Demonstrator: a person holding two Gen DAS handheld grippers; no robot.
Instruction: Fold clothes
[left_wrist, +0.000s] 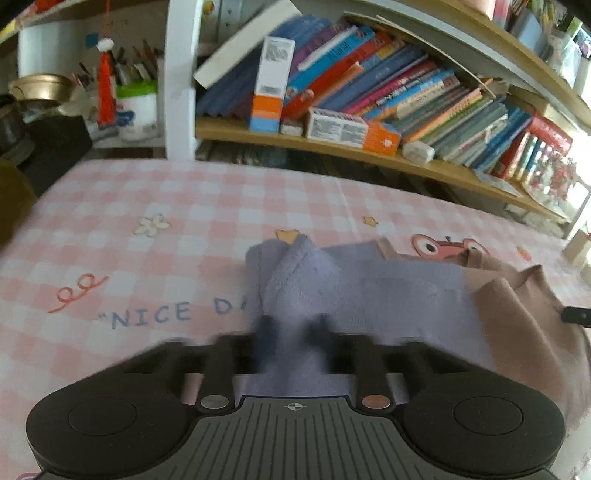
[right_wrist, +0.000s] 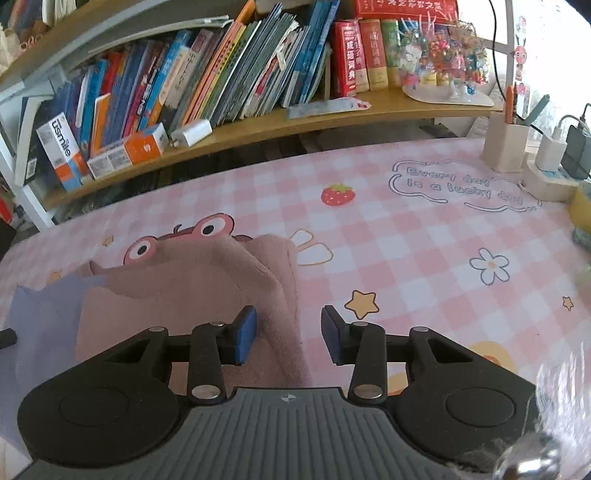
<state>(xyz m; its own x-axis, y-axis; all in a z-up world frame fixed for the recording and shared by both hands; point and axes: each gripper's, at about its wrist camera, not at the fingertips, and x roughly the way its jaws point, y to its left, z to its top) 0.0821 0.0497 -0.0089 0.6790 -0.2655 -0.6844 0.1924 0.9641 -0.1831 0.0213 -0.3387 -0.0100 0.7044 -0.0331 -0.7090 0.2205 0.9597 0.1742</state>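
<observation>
We're in a home, prob. a kid's study corner: the table (right_wrist: 424, 236) wears a pink checked cloth w/ cartoon frog, strawberry & flowers. Behind it a wooden bookshelf (left_wrist: 332, 147) crammed w/ leaning kids' books (right_wrist: 207, 74), a pen holder (right_wrist: 504, 144), chargers on a power strip (right_wrist: 546, 181), and a tub of pencils (left_wrist: 135, 107).

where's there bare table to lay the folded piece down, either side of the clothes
Right of the pink-brown garment, the checked tablecloth lies bare out to the strawberry print. Left of the lavender garment, it is bare around the "NICE" lettering. It is crowded at the far right corner: pen holder and chargers.
</observation>
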